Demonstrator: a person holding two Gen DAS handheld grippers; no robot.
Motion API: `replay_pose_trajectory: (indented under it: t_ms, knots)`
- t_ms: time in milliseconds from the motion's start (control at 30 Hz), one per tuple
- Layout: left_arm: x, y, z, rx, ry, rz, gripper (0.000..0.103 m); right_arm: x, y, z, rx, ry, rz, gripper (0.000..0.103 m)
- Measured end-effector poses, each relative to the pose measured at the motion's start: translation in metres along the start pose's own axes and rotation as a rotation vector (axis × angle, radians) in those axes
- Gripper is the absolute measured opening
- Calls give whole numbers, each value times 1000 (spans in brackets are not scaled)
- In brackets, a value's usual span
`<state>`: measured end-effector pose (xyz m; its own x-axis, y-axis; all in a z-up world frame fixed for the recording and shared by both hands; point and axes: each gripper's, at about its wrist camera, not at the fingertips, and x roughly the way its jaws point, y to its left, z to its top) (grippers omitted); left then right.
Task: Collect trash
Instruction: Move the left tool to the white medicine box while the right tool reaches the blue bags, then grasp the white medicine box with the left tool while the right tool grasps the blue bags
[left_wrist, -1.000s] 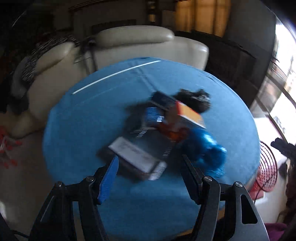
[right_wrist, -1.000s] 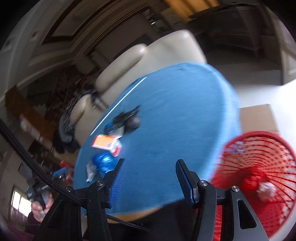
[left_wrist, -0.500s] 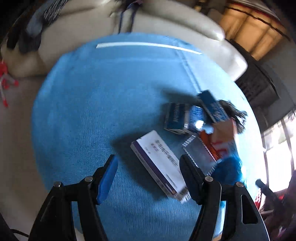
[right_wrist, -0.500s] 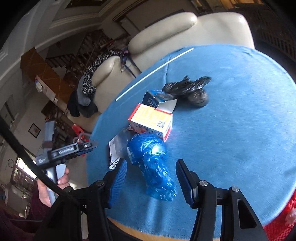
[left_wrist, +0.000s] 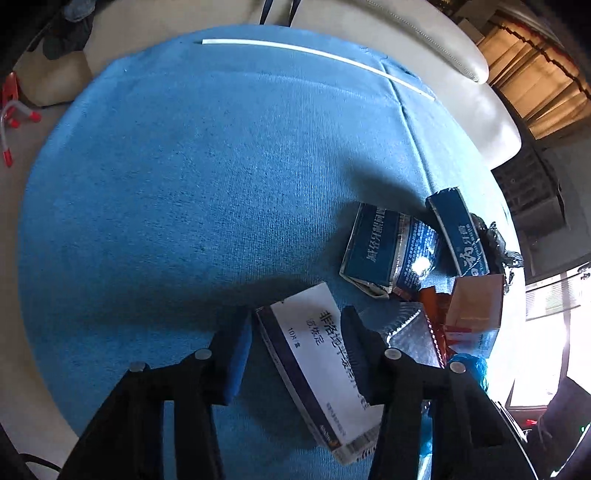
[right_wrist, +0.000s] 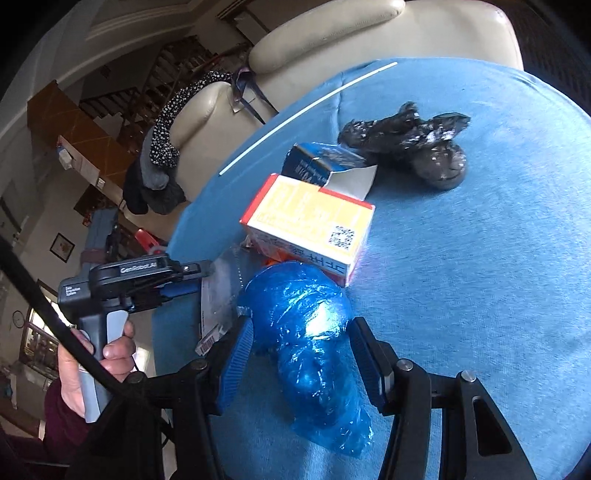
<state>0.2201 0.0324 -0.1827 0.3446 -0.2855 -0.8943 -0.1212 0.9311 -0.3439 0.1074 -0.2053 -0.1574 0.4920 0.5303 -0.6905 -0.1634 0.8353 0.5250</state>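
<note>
Trash lies on a round table with a blue cloth (left_wrist: 166, 192). My left gripper (left_wrist: 295, 332) is open, its fingers on either side of a white and purple medicine box (left_wrist: 317, 365). My right gripper (right_wrist: 301, 343) is open around a crumpled blue plastic bag (right_wrist: 310, 339). Beyond it lie an orange and white box (right_wrist: 310, 221), a torn blue carton (right_wrist: 321, 162) and a crumpled black bag (right_wrist: 417, 144). In the left wrist view the torn blue carton (left_wrist: 391, 251) and a silver blister pack (left_wrist: 413, 332) lie right of the medicine box.
A cream leather sofa (right_wrist: 332, 44) stands behind the table. A thin white strip (left_wrist: 314, 55) lies on the cloth at the far side. The left hand-held gripper (right_wrist: 129, 280) shows at the table's left edge in the right wrist view.
Both grippers have moved down and in toward the trash. The left now straddles the medicine box; the right swung from the table edge and red basket to straddle the blue bag.
</note>
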Motion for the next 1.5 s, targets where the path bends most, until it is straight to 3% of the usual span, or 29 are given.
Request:
replay_pose_trajectory:
  t_ms: [133, 200, 300, 467, 667, 833, 900, 933, 967, 1033, 1133, 1233, 1400, 1500]
  knots:
    - [1, -10, -4, 34, -19, 24, 46, 6, 10, -4, -42, 13, -3, 54]
    - [2, -15, -6, 53, -16, 23, 46, 8, 11, -7, -46, 25, 4, 44]
    - [2, -30, -10, 95, -30, 44, 44, 7, 8, -12, -37, 16, 12, 41]
    - [-5, -41, -17, 145, -55, 58, 27, 0, 12, -18, -57, -1, 13, 39]
    - [-11, -49, -30, 234, -48, 78, 16, -19, 12, -26, -67, -23, 4, 39]
    - [-20, -46, -48, 294, -32, 92, 15, -43, 2, -40, -59, -41, -43, 39]
    - [-27, -43, -54, 280, -17, 79, 19, -51, -2, -45, -58, -49, -72, 39]
    - [-29, -44, -56, 273, -13, 60, 28, -54, -5, -47, -53, -53, -85, 39]
    - [-31, -48, -61, 267, -14, 38, 45, -56, -7, -47, -48, -54, -88, 39]
    - [-37, -56, -70, 261, -30, 25, 70, -59, -12, -46, -20, -62, -90, 41]
    - [-39, -74, -85, 303, -33, 11, 71, -63, -21, -42, 23, -76, -98, 44]
    - [-31, -94, -92, 369, -40, 65, 72, -66, -24, -41, 40, -78, -87, 52]
    - [-8, -96, -91, 334, 15, 80, 72, -73, -26, -38, 59, -102, -75, 58]
    - [-15, -88, -92, 312, -2, 66, 72, -72, -26, -36, 62, -94, -77, 58]
